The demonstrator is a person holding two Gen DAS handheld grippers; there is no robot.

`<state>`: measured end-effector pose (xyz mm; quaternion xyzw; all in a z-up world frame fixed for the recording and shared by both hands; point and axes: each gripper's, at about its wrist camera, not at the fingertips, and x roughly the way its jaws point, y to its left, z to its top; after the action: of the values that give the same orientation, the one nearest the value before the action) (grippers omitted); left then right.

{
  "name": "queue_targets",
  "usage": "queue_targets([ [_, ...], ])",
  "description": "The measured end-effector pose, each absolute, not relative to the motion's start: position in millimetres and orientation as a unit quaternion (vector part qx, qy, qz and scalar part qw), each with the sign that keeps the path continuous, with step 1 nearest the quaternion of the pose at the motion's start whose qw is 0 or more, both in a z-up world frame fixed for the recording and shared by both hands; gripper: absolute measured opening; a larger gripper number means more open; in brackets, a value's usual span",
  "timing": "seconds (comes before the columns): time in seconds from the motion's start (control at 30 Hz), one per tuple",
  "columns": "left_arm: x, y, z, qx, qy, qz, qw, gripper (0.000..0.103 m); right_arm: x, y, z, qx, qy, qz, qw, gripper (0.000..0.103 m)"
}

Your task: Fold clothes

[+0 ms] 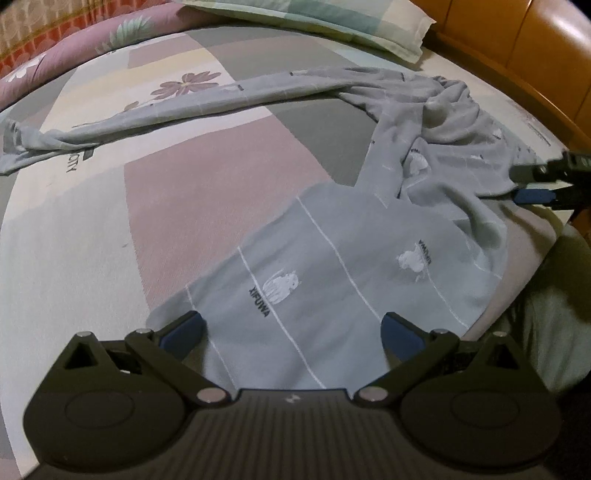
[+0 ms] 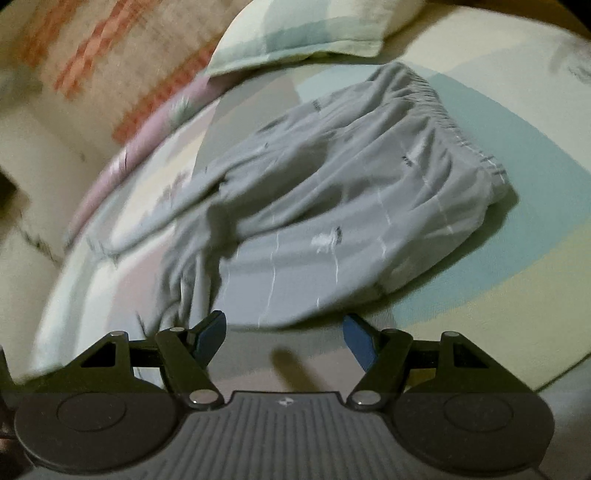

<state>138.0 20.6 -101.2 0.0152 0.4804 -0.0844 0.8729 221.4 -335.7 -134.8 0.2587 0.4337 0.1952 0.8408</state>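
Pyjama trousers (image 1: 332, 266) look soft, floppy — best pinched at hem or waistband (image 2: 461, 122) — both grippers (image 1: 291, 336) (image 2: 284, 339) gape empty.

A home bedroom is shown: a bed is covered by a pastel patchwork flower-printed sheet (image 1: 207, 192), a pale green checked pillow (image 1: 332, 22) and an orange-brown wooden headboard (image 1: 517, 40).

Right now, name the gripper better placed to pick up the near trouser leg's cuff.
Left. The left gripper hangs open directly over that cuff of the grey trousers; the right gripper is open near the waistband.
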Motion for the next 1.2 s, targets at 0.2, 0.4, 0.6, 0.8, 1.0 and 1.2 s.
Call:
queue_targets([
  [0.2,139,17,-102,0.018,0.480,-0.082,0.873,0.102,229,-343,-145,0.306,0.427,0.133,0.841,0.026],
  [0.4,140,16,-103,0.023,0.481,-0.080,0.873,0.102,231,-357,-166,0.388,0.413,0.090,0.819,0.003],
  [0.6,137,17,-102,0.015,0.481,-0.078,0.873,0.102,211,-352,-172,0.453,0.385,0.042,0.803,0.007],
  [0.8,137,18,-100,0.016,0.478,-0.076,0.875,0.102,219,-349,-161,0.400,0.404,0.047,0.822,0.001],
  [1.0,135,22,-100,0.011,0.479,-0.072,0.875,0.102,211,-366,-144,0.364,0.409,0.033,0.836,0.001],
  [1.2,133,26,-99,0.011,0.478,-0.070,0.876,0.102,198,-388,-139,0.321,0.421,0.012,0.848,0.002],
])
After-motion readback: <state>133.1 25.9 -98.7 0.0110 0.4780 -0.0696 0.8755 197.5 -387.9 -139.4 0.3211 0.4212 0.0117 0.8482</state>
